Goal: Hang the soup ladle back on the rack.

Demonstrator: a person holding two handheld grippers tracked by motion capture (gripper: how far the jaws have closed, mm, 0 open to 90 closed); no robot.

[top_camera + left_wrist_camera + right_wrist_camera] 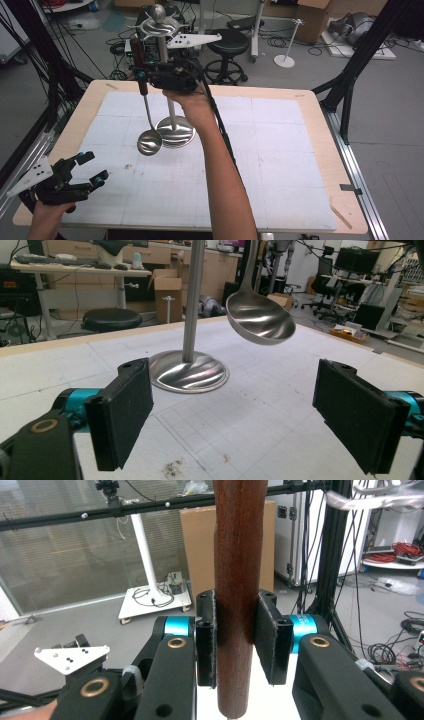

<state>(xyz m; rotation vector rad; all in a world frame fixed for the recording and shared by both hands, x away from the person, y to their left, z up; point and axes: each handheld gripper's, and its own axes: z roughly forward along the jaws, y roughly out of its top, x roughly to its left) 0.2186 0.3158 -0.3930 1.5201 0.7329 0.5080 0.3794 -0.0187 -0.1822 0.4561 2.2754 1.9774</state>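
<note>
Your left gripper [87, 170] sits low at about 8 o'clock on the table [310, 107]. Its jaws stand wide apart, with nothing between them. In the left gripper view you can see both black pads [125, 412] wide apart, with the white mat [280, 165] between them.

Go a bit to the right and you find the ladle [148, 135]. It hangs in the air at about 11 o'clock, bowl down, just beside the shiny round foot of the metal stand [175, 131]. The bowl [260, 317] floats above the mat and does not touch it.

Your right gripper [150, 75] is up high, next to the stand's pole. Its jaws are squeezed tight on the ladle's brown wooden handle [239, 580]. The handle stands straight up between the pads.

The ladle looks stiff and hard. It will not bend or break. The steel bowl is smooth and may be slippery, and it makes the low end heavy, so the ladle may swing like a bell. The wood looks less slippery than the steel, so I think the handle is the best place to hold. Keep your squeeze on the wood, and move slowly near the pole so the bowl does not bang it.

The stand has hooks [157, 27] at the top, near 12 o'clock.
</note>
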